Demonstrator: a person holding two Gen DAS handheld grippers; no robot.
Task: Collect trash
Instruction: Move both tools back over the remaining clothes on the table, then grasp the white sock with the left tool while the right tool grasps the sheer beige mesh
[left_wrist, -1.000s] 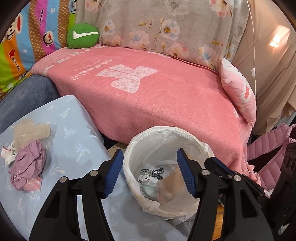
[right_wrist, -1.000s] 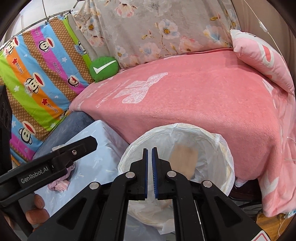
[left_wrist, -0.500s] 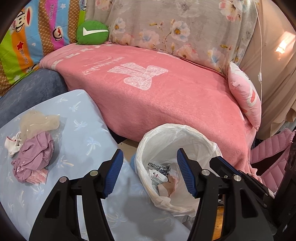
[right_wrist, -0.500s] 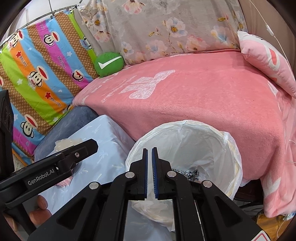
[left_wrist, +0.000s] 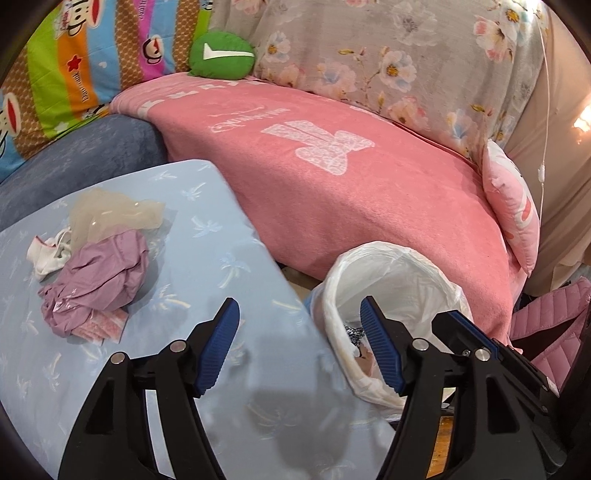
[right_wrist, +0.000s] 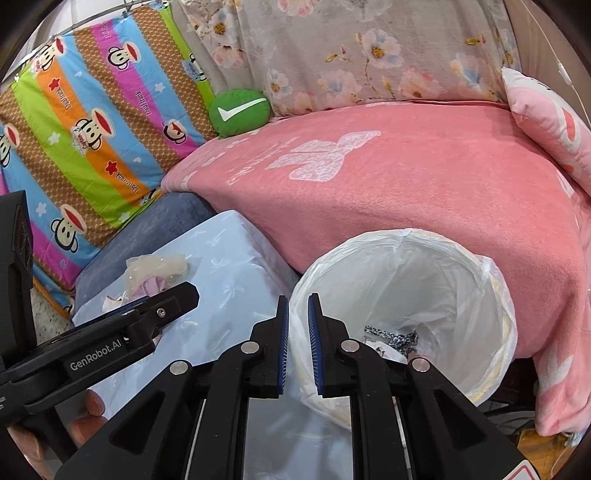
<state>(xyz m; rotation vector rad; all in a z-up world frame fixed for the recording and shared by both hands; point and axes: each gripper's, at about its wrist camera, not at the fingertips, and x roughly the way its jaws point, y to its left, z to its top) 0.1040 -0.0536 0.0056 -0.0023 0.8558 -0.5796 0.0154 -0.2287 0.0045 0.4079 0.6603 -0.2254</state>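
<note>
We hold the left tool (left_wrist: 300, 345) angled downward over the near edge of the worktop (left_wrist: 192, 354), its jaws wide apart with nothing between them; they have just been opening further. One blue pad sits over the pale blue cloth of the worktop, the other over the rim of the bin (left_wrist: 391, 266).

We hold the right tool (right_wrist: 296, 345) at a similar downward angle, directly above the gap between the worktop and the bin. Its jaws have just been parting and now stand a narrow slit apart, empty. In the right wrist view the left tool appears as a black arm at lower left, with fingertips (right_wrist: 92, 402) of the hand visible beneath it.

The trash still to collect lies on the far left part of the worktop: a crumpled purple wrapper (left_wrist: 99, 280), a clear plastic sheet (left_wrist: 114, 214) behind it, a white scrap (left_wrist: 46, 254) to its left and a pink packet (left_wrist: 101, 326) under its near edge, all touching in one pile. The pile is well apart from both tools.

The bin, lined with a white bag, stands just beside the right edge of the worktop and against the pink blanket (left_wrist: 332, 177) of the sofa. Some scraps lie at its bottom (right_wrist: 391, 338). A green cushion (left_wrist: 221, 55) rests at the back of the sofa
</note>
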